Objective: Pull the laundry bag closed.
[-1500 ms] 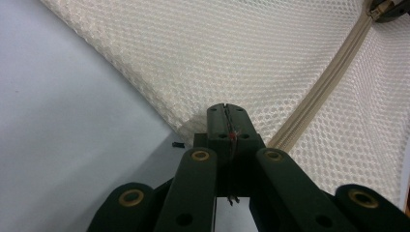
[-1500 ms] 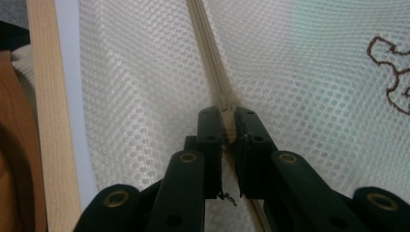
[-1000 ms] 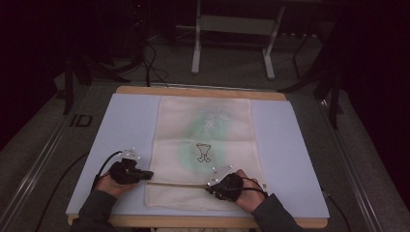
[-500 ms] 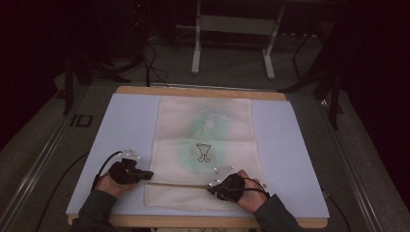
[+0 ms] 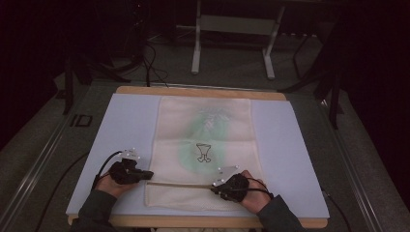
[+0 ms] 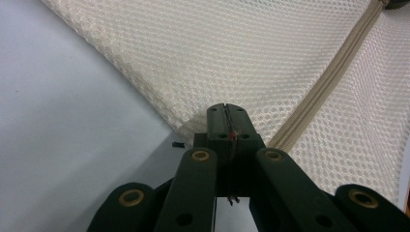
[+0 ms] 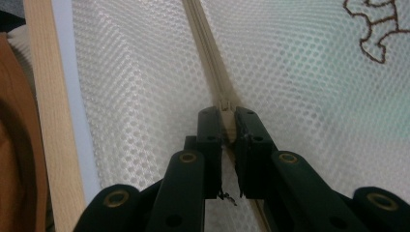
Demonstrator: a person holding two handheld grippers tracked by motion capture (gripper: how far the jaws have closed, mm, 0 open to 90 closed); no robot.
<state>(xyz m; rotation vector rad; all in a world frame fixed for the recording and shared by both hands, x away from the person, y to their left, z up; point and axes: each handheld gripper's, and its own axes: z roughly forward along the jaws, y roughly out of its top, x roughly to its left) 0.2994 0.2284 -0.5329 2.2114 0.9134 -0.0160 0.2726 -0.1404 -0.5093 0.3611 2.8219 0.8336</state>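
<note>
A cream mesh bag (image 5: 205, 140) lies flat on the pale mat (image 5: 125, 125), with something green and a brown print (image 5: 203, 152) showing through it. A zipper (image 5: 179, 184) runs across its near end. My left gripper (image 5: 147, 175) is shut on the bag's left edge beside the zipper's end; in the left gripper view the jaws (image 6: 226, 113) pinch the mesh (image 6: 241, 58) next to the zipper tape (image 6: 329, 82). My right gripper (image 5: 215, 186) is on the zipper line further right. In the right gripper view it (image 7: 228, 121) is clamped on the zipper slider (image 7: 226, 104).
The mat covers a wooden table whose edge (image 5: 198, 91) shows at the far side and near side (image 7: 46, 121). Beyond the table stands a metal frame (image 5: 232, 29), with cables on the dark floor (image 5: 150, 63). Both of the person's sleeves enter from the bottom.
</note>
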